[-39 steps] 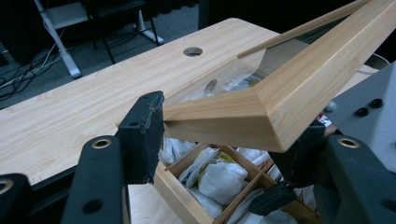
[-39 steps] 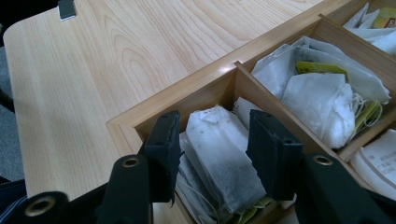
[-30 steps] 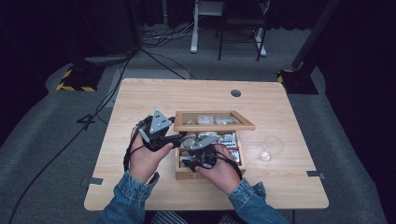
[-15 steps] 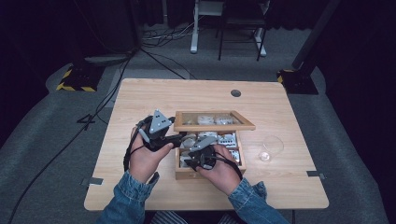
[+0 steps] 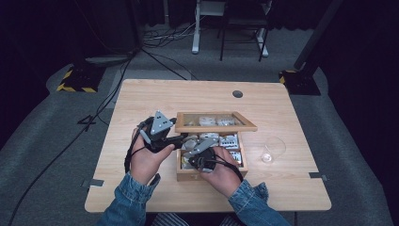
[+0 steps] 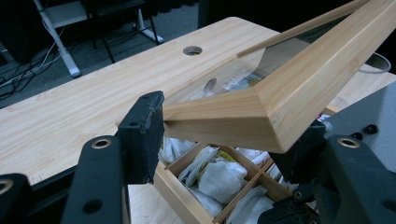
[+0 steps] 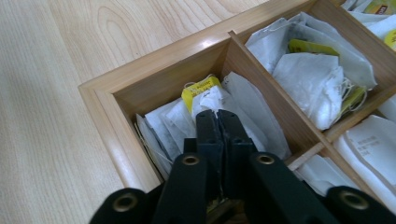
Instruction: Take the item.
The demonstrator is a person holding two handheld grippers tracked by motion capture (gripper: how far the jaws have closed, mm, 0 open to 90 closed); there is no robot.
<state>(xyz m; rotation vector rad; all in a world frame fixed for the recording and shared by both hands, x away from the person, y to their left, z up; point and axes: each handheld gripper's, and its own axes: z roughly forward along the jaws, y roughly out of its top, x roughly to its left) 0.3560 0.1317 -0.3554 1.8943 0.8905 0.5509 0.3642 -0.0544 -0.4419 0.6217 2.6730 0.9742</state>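
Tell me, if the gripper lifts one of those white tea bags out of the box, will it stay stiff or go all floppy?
Probably floppy: the tea bags lie crumpled and folded in the wooden box. They look thin and papery, so likely very light and easy to tear. The yellow tag may dangle from its string.

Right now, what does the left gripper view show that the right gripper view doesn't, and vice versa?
Left gripper view: the glass-paned lid raised, its wooden corner between that gripper's open jaws, and the table's cable hole.
Right gripper view: the right gripper, jaws together, down in a corner compartment among tea bags, one with a yellow tag.
Both: the wooden box, its dividers and white sachets, and the table.
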